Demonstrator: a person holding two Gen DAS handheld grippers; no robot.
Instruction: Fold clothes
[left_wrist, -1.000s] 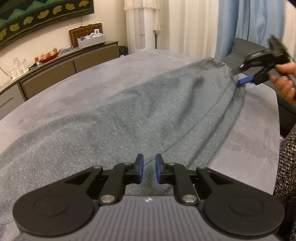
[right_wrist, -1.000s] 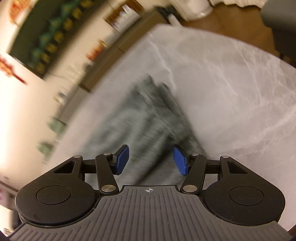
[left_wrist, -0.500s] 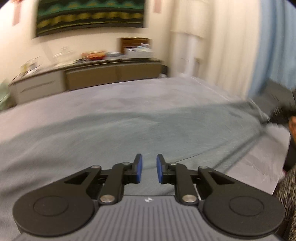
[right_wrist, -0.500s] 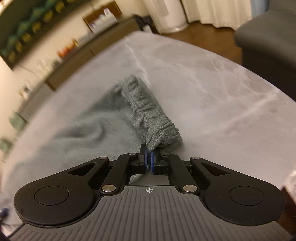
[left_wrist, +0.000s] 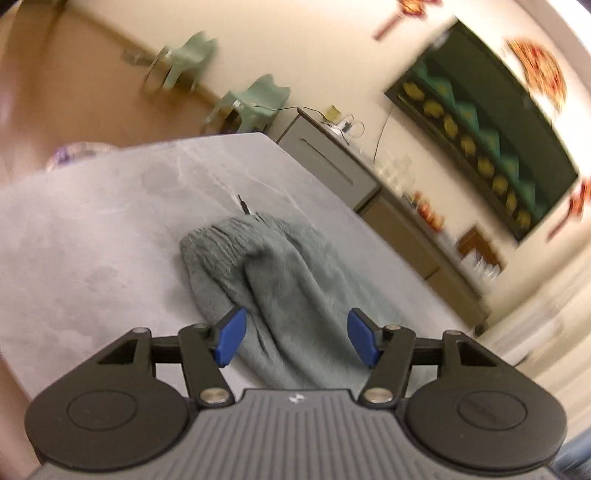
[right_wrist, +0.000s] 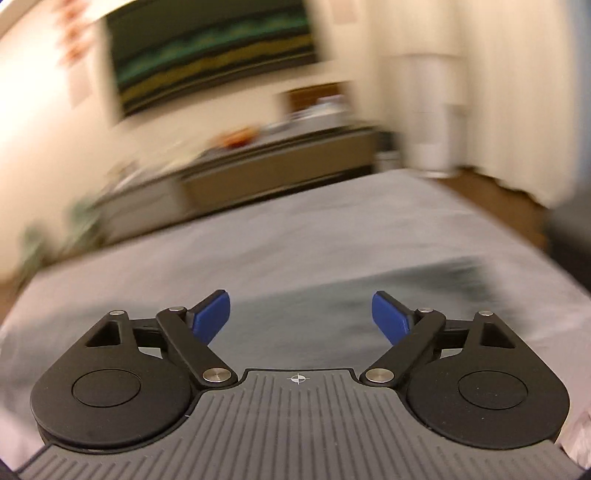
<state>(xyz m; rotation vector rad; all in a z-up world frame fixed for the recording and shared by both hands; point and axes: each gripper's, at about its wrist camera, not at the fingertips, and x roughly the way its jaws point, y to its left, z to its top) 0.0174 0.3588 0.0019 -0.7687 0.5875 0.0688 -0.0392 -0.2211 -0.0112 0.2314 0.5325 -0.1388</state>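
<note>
the grey-green fleece garment (left_wrist: 280, 280) lies flat on the pale marbled tabletop (left_wrist: 96, 236), its ribbed cuff end pointing away toward the far corner of the tabletop, with a thin dark cord tip just past that end. its long axis runs from that cuff back toward the left gripper (left_wrist: 293, 341), passing under and between the blue pads. so, taking the garment as the landmark, the left gripper sits just behind its near stretch, looking straight down its length. those jaws are opening, about half spread, with cloth lying below the gap but nothing pinched.

in the right wrist view the picture is badly smeared; the garment (right_wrist: 369, 295) shows only as a dark band across the tabletop beyond the right gripper (right_wrist: 301, 314), whose jaws are opening wide and hold nothing.

the left hand looks nearer to a clear edge. the next fold probably turns on taking a hem across that long axis.
</note>
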